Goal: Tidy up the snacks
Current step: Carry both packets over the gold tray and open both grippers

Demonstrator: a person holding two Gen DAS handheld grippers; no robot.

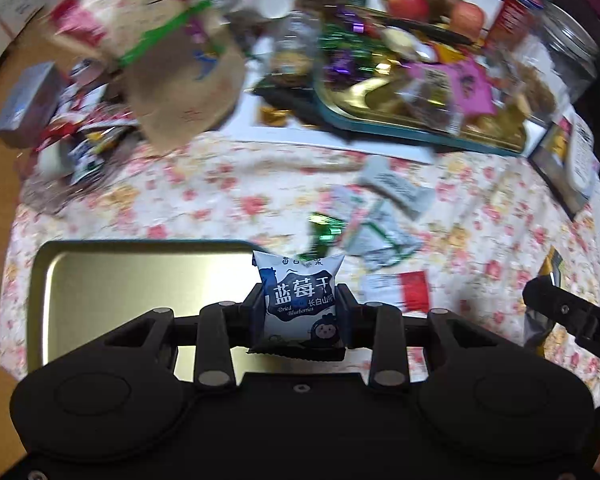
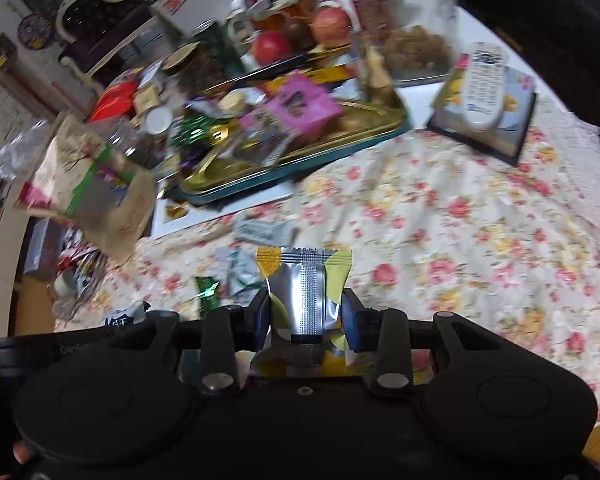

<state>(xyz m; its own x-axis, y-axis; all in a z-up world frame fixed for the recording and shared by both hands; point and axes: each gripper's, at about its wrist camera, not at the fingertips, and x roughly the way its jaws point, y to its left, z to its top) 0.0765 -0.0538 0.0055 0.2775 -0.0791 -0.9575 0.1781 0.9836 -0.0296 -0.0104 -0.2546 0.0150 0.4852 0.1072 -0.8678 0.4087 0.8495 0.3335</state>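
Observation:
My left gripper (image 1: 300, 300) is shut on a blue and white dried blueberry packet (image 1: 298, 294), held over the right edge of an empty gold tray (image 1: 112, 276). My right gripper (image 2: 305, 308) is shut on a silver and yellow snack packet (image 2: 304, 292) above the floral tablecloth; it also shows at the right of the left wrist view (image 1: 540, 308). Loose packets lie on the cloth: a green candy (image 1: 324, 230), white and green wrappers (image 1: 380, 232), a red and white packet (image 1: 400, 290).
A second gold tray (image 1: 380, 92) heaped with candy and a pink packet (image 1: 460, 84) stands at the back. A brown paper bag (image 1: 172, 60), apples (image 1: 408, 0), jars (image 1: 568, 56), a remote (image 2: 484, 84) on a book and a snack pile (image 1: 72, 140) surround it.

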